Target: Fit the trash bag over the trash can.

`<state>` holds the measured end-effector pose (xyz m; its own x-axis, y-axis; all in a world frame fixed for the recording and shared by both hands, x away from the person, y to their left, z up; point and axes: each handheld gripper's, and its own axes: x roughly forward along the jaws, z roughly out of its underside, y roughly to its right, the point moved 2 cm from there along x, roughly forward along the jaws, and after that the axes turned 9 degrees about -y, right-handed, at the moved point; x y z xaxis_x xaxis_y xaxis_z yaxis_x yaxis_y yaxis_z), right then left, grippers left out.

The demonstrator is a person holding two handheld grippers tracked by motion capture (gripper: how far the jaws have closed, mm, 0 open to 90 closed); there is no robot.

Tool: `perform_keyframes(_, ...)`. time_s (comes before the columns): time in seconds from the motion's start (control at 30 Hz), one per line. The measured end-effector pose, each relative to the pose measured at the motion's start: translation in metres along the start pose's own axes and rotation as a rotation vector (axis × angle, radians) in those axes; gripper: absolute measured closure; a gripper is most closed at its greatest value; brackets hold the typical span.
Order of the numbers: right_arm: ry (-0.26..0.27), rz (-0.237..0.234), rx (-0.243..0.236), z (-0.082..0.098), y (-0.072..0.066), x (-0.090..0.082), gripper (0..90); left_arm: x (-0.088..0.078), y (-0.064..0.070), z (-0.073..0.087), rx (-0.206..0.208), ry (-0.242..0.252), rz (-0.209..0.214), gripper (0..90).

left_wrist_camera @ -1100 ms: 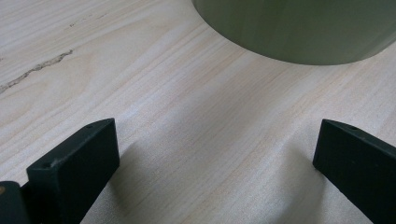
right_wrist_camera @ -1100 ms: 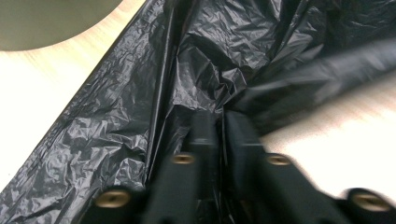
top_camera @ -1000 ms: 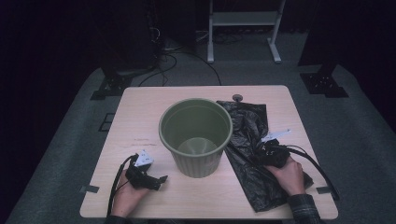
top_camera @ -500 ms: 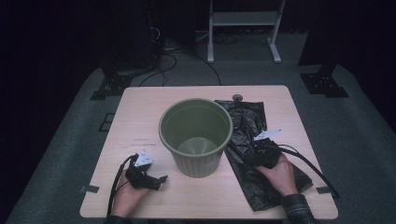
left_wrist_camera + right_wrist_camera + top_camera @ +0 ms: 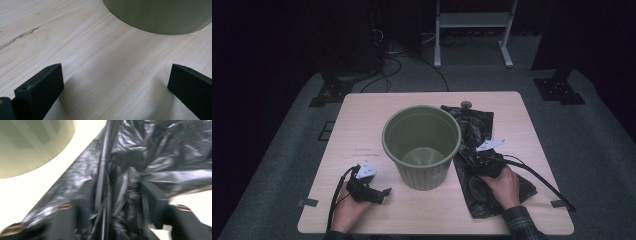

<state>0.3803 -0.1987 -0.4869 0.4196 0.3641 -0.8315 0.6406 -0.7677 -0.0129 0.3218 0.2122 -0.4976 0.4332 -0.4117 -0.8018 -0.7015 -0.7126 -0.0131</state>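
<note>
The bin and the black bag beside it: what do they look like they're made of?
The green bin: probably moulded plastic, matte, going by its even colour and ribbed wall. The black bag: thin plastic film, glossy, with sharp crinkles and bright highlights. The table: pale wood-grain top, possibly laminate.

Bin blocks the middle; open bench lies along your left and far edges

The green bin (image 5: 422, 145) stands tall in the bench's (image 5: 362, 115) middle, so you cannot cross low between halves; you pass over its rim or along the near edge. Your left gripper (image 5: 377, 192) sits near the near-left corner with bare wood ahead of it, right up to the bin's wall (image 5: 160, 17). The whole left edge and far-left corner are open to you. On the right, the black bag (image 5: 477, 165) covers the bench from far edge to near edge, touching the bin's foot, with your right gripper (image 5: 474, 162) down on its crumpled folds (image 5: 130, 182); a bare strip runs along the right edge.
</note>
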Motion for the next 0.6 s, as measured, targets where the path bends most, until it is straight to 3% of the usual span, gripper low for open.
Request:
perform_keyframes(0.1, 0.012, -0.014, -0.023, 0.0018, -0.0013, -0.0014, 80.4, 0.0, 0.0, 0.0, 0.0, 0.0, 0.0, 0.0)
perform_keyframes(0.17, 0.012, -0.021, -0.044, 0.0025, -0.0029, -0.0017, 87.6, 0.0, 0.0, 0.0, 0.0, 0.0, 0.0, 0.0)
perform_keyframes(0.4, 0.01, -0.033, -0.078, 0.0035, -0.003, -0.0024, 89.6, 0.0, 0.0, 0.0, 0.0, 0.0, 0.0, 0.0)
perform_keyframes(0.6, 0.02, -0.086, -0.085, 0.004, -0.0057, -0.0045, 89.8, 0.0, 0.0, 0.0, 0.0, 0.0, 0.0, 0.0)
